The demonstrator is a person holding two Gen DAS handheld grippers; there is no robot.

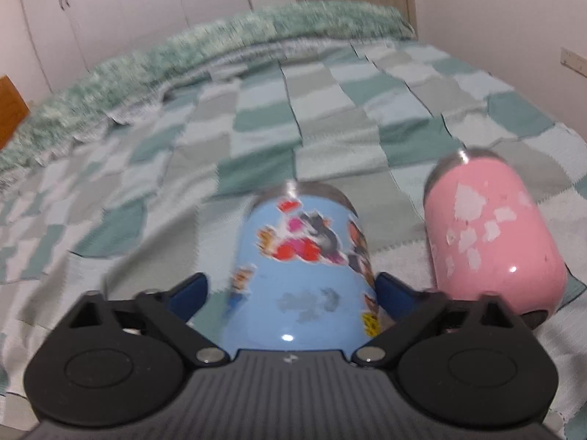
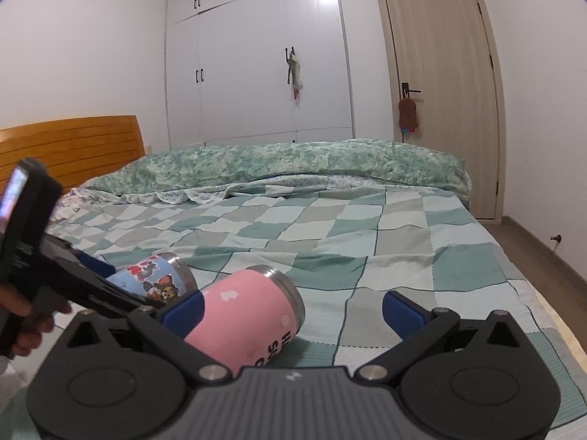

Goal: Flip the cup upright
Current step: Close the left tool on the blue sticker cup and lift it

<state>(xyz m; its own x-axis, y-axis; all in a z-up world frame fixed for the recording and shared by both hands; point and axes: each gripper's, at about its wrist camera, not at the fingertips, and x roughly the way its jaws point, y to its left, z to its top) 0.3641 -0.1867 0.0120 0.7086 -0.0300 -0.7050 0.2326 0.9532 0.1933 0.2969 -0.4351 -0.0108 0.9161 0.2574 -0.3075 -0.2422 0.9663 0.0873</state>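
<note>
The blue pads of the left gripper (image 1: 291, 289) are seen on both sides of the blue cup (image 1: 304, 275), which is covered with cartoon stickers. The right pad is pressed on the cup wall, while a small gap seems to be left at the left pad, so it cannot be told if the cup is really clamped; the picture is also blurred. The blue cup is lying on its side, with the steel rim pointed away from the camera.

The fingers of the right gripper (image 2: 293, 310) are spread wide. The pink cup (image 2: 249, 315) is found between them, close against the left pad (image 2: 183, 310) and well apart from the right pad. It is also on its side, with the steel rim turned away and a little upward.

The two cups are placed near each other on the checked green blanket (image 2: 385, 242) of a bed. A white wardrobe (image 2: 256, 55) and a wooden door (image 2: 440, 73) are seen behind.
</note>
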